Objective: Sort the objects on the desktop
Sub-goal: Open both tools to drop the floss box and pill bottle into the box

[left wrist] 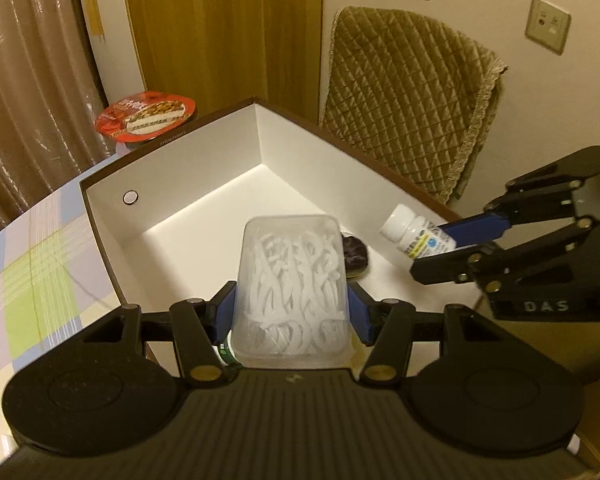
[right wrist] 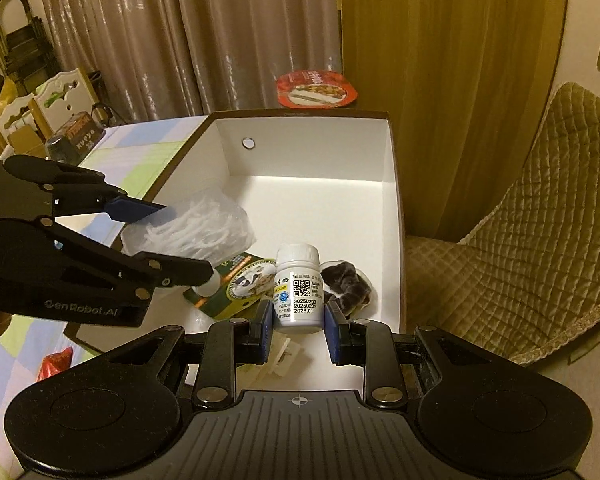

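Both grippers are hovering over the open box (right wrist: 394, 200): left gripper (left wrist: 292, 304) clamping the floss-pick case (left wrist: 292, 280) (long axis along fingers), right gripper (right wrist: 299, 316) pinching the upright pill bottle (right wrist: 299, 288), nearer the floor.

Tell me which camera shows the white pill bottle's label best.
Right wrist view: the white plastic pill bottle faces the lens between the right tongs, QR code and dates readable. The left wrist view shows it sideways, small, label blurred.
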{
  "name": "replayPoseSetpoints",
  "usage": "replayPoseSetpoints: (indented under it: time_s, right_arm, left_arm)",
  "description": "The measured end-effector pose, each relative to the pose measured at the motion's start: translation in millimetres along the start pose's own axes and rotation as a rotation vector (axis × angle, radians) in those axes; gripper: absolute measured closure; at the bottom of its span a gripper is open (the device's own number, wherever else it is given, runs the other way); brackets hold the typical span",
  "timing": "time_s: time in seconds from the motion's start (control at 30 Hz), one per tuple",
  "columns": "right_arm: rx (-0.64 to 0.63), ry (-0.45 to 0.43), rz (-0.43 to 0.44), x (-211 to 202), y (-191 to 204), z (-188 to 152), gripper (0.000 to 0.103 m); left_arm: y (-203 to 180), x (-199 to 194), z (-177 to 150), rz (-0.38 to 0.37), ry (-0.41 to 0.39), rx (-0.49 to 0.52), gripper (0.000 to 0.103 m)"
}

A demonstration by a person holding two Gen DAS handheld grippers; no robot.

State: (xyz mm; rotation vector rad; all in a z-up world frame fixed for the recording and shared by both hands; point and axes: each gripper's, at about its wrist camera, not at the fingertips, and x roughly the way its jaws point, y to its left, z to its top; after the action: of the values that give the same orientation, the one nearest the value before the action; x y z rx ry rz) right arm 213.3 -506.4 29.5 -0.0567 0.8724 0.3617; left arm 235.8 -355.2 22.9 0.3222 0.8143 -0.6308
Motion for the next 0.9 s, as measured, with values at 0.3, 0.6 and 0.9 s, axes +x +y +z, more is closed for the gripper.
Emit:
replayPoseSetpoints:
  time_s: [0.3, 0.6, 0.9]
  right_arm:
    - [-0.014, 0.017, 0.020, 13.1, 4.7, 4.7, 0.077]
    - [-0.036, 0.060, 0.037, 33.6, 8.8, 8.5, 0.077]
    - [-0.025, 0.070, 0.028, 45.7, 6.3, 10.1, 0.076]
  left_arm:
    - [13.8, -3.8, -0.2, 0.019, -0.017, -0.027, 0.047]
    - [21.2, -8.6, -6.7, 0.026, -0.006, -0.049, 0.047]
    - [23.1, -11.9, -10.5, 0.026, -0.007, -0.059, 0.046]
